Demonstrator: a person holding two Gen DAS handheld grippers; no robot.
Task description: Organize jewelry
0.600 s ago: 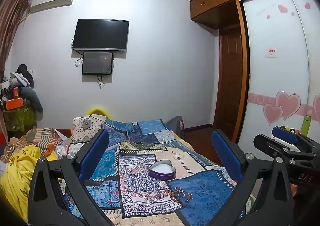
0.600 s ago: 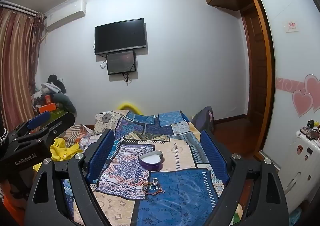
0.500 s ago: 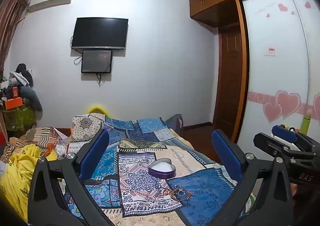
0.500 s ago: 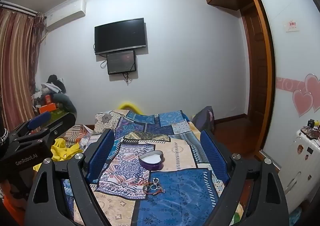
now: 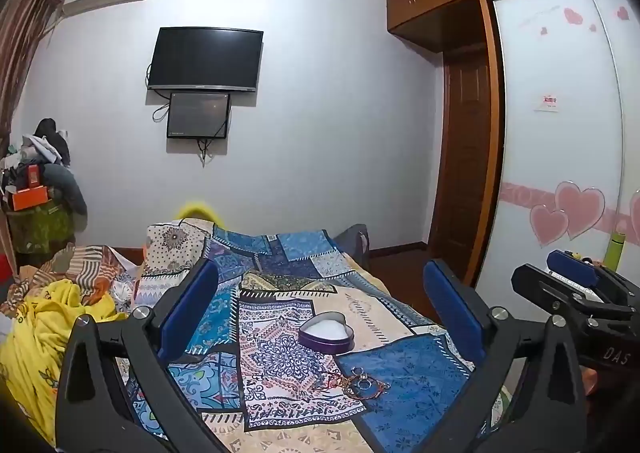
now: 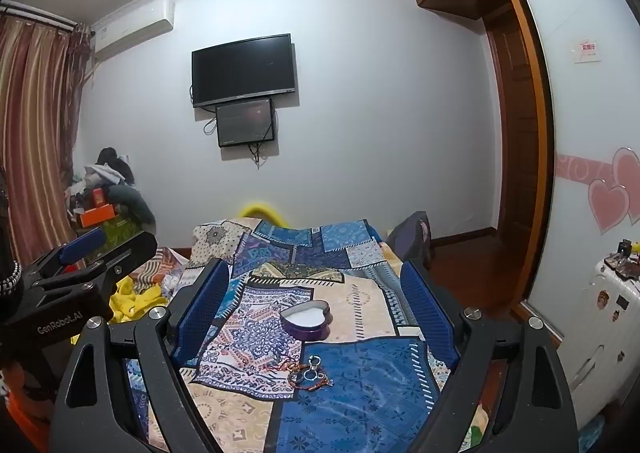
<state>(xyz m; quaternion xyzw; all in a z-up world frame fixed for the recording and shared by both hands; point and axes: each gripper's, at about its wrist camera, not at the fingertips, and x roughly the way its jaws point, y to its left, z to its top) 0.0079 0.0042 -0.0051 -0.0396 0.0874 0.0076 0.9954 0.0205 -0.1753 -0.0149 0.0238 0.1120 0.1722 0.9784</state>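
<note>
A: How are you holding your two tools?

B: Your left gripper (image 5: 320, 313) is held level above the patchwork bedspread (image 5: 416, 369), looking along the bed, with its blue-padded fingers (image 5: 188, 309) spread wide and nothing between them. Your right gripper (image 6: 316, 305) is posed the same way, released and empty, alongside the left one.

A: Where is the jewelry?

B: Take the heart-shaped box (image 5: 327, 333) as your mark. It is a low purple tin with a white lining, lidless, sitting flat on the bedspread. The jewelry pile (image 5: 358, 379) lies on the cloth near the box, on the side towards you: a tangle of thin red cords with small shiny metal rings (image 6: 313, 369).

A: And the bedspread?

B: Soft printed fabric in blue, cream and navy patches.
</note>
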